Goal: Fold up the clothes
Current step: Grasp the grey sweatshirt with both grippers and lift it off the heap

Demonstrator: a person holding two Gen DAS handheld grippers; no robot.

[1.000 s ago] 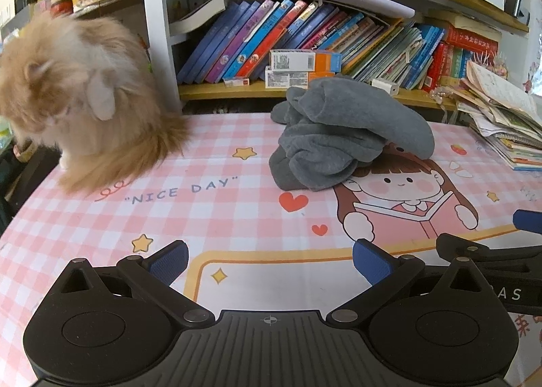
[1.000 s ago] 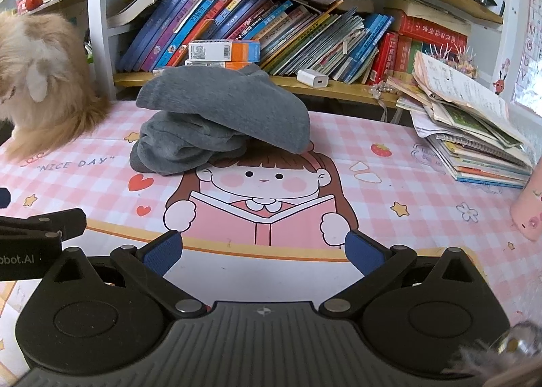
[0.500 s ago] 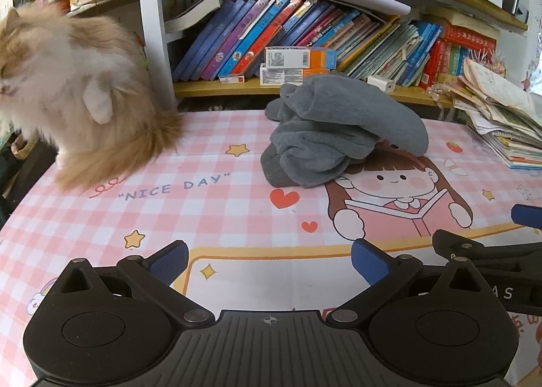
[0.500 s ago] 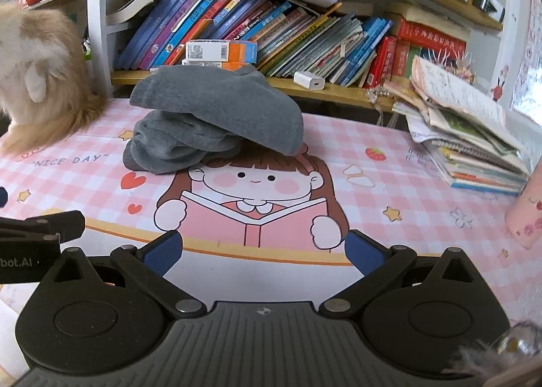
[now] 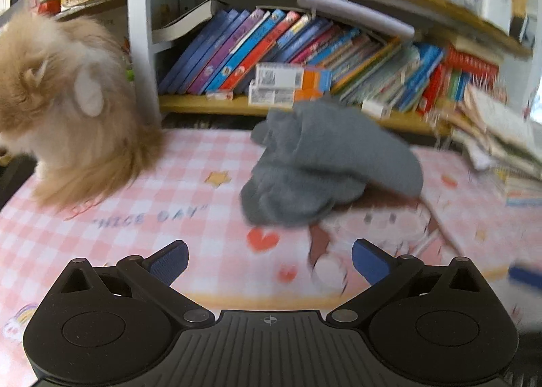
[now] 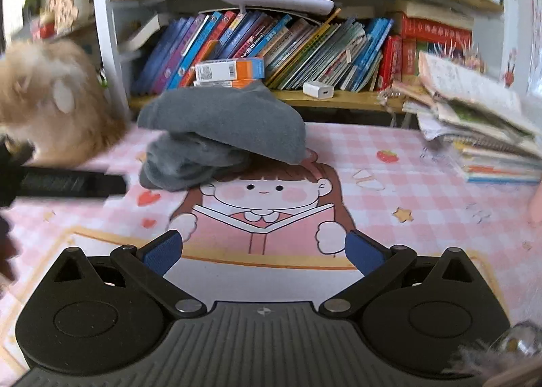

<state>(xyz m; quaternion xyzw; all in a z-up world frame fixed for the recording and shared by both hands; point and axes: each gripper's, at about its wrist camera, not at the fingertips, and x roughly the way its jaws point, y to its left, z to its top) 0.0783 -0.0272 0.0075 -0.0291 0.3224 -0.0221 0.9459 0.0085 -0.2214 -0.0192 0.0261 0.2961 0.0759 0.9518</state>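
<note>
A crumpled grey garment (image 5: 325,166) lies in a heap on the pink checked table mat (image 5: 189,190), near the back by the bookshelf. It also shows in the right wrist view (image 6: 223,139). My left gripper (image 5: 269,260) is open and empty, a short way in front of the heap. My right gripper (image 6: 262,253) is open and empty, over the cartoon girl print (image 6: 264,207), in front of and to the right of the heap. The left gripper's body (image 6: 67,182) shows at the left of the right wrist view.
A fluffy tan cat (image 5: 67,109) sits on the table at the left, close to the garment. A bookshelf (image 6: 271,48) runs along the back. A stack of books and papers (image 6: 481,136) lies at the right.
Both grippers have moved forward toward the grey garment, which now looks larger. The left wrist view is blurred by motion. Both jaws stay open.
</note>
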